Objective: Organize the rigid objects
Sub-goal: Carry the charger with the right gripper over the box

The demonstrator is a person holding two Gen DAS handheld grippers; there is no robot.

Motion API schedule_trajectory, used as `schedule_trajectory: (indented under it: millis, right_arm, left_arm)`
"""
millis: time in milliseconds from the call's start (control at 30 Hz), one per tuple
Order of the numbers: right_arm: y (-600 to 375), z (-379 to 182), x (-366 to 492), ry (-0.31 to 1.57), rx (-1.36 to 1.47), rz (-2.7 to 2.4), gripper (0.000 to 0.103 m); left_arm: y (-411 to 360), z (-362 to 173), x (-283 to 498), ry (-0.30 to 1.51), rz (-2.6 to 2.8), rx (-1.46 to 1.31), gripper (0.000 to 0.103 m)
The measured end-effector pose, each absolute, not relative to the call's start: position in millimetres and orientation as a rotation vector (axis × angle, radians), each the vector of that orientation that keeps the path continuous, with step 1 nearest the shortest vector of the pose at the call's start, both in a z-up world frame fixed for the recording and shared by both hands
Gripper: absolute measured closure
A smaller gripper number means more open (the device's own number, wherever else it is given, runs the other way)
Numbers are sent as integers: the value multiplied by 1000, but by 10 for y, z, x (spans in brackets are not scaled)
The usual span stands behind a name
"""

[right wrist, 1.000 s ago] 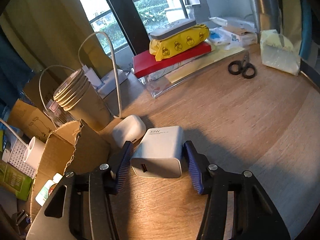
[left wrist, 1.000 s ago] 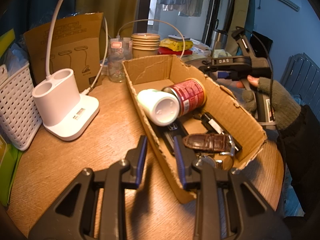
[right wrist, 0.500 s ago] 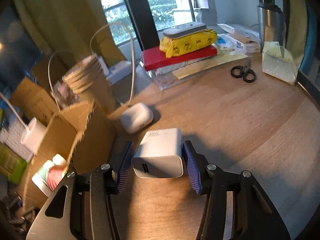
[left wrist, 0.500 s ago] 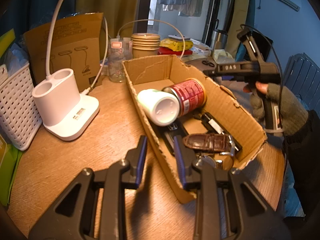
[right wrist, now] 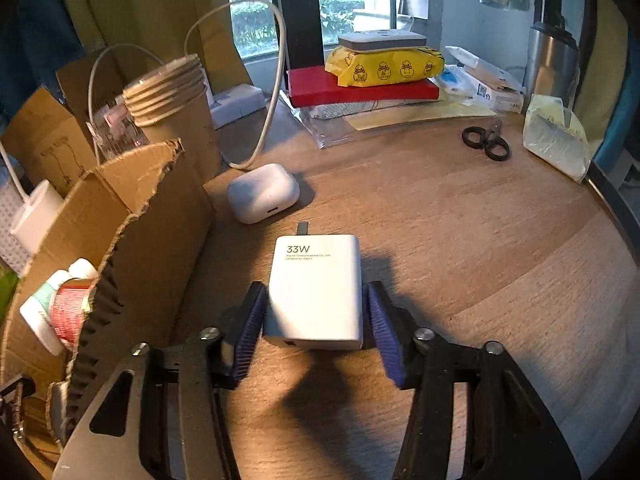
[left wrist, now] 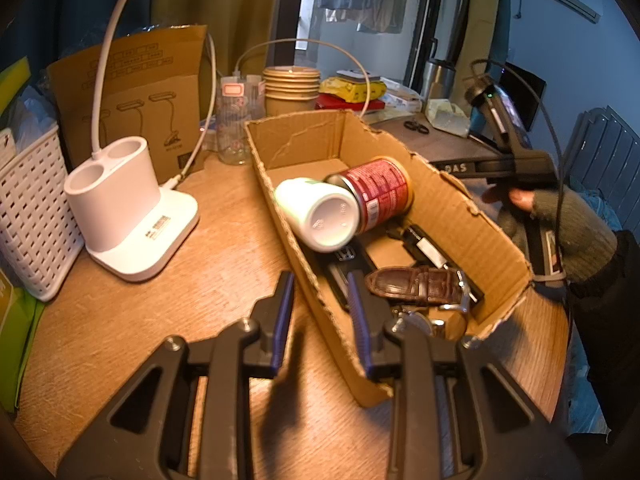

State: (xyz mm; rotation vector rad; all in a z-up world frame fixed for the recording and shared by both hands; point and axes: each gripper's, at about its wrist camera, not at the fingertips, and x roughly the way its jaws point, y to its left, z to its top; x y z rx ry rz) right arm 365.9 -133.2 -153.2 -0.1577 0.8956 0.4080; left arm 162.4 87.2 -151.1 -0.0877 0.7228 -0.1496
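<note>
Carrying the white square 33W charger block [right wrist: 316, 292] calls for a steady pinch: the right gripper [right wrist: 314, 320] has its blue ribbed pads pressed against the block's two sides, gripping only the near half, with the far end and its prong sticking out ahead above the wooden tabletop [right wrist: 460, 240]. Because the hold is shallow, I would keep the block level and swing it slowly left, lifting high enough to clear the ragged edge of the torn brown cardboard box [right wrist: 132, 216] just beside it, then release low inside. In the left wrist view, the left gripper [left wrist: 320, 316] straddles the box's near wall with its pads spread and nothing between them. Inside the box lie a brown leather watch strap [left wrist: 416, 284], a white plastic bottle [left wrist: 320, 216] and a red labelled tin can [left wrist: 376, 192]. Bare floor at the box's far end looks the safest landing spot. Farther off on the table rests a rounded white earbud case [right wrist: 264, 192], probably next.
</note>
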Motion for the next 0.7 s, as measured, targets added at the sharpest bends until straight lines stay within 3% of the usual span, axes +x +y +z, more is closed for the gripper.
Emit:
schedule_trajectory:
  millis: [267,333,700]
  right_arm:
    - [-1243,-1603,3773,898,-182,386,42]
    - [-1246,-1602,3771,895,-180,385,53]
    - [-1226,-1415,3640,853,-157,413,54]
  left_arm:
    - [866,-1510,1621,723,-149,-88,74]
    - [870,-1511,1623,723,-149,-88,74]
    - [874,-1511,1625,723,-149,-88,74]
